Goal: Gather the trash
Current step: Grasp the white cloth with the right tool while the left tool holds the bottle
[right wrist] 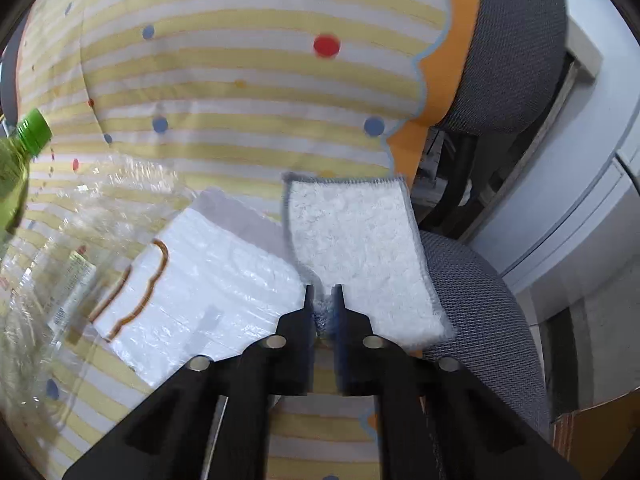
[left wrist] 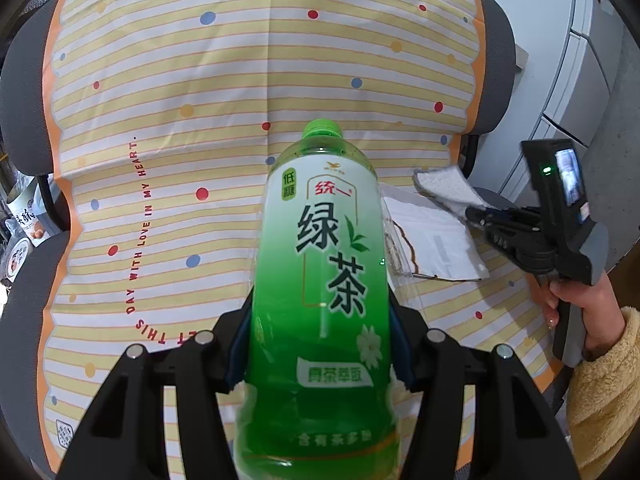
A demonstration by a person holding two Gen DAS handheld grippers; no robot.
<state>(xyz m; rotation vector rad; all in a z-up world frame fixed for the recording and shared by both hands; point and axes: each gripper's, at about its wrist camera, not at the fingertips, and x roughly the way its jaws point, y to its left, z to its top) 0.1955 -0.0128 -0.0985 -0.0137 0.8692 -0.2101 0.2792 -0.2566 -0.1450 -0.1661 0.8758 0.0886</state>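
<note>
My left gripper (left wrist: 320, 336) is shut on a green tea bottle (left wrist: 320, 280) with a green cap, held above the striped, dotted tablecloth (left wrist: 200, 100). The bottle's cap end also shows in the right wrist view (right wrist: 24, 152). My right gripper (right wrist: 324, 300) is shut on the near edge of a white cloth with grey trim (right wrist: 360, 248), lifted off the table; both show in the left wrist view, the gripper (left wrist: 474, 216) and the cloth (left wrist: 444, 188). A clear plastic bag with white paper inside (right wrist: 192, 280) lies on the tablecloth beside the cloth, also visible in the left wrist view (left wrist: 432, 240).
Grey chairs (right wrist: 500, 40) stand around the table's edges. Light grey cabinets (left wrist: 580, 80) stand at the right. Packaged goods (left wrist: 24, 220) sit at the far left. A cardboard box corner (right wrist: 596, 436) is at the lower right.
</note>
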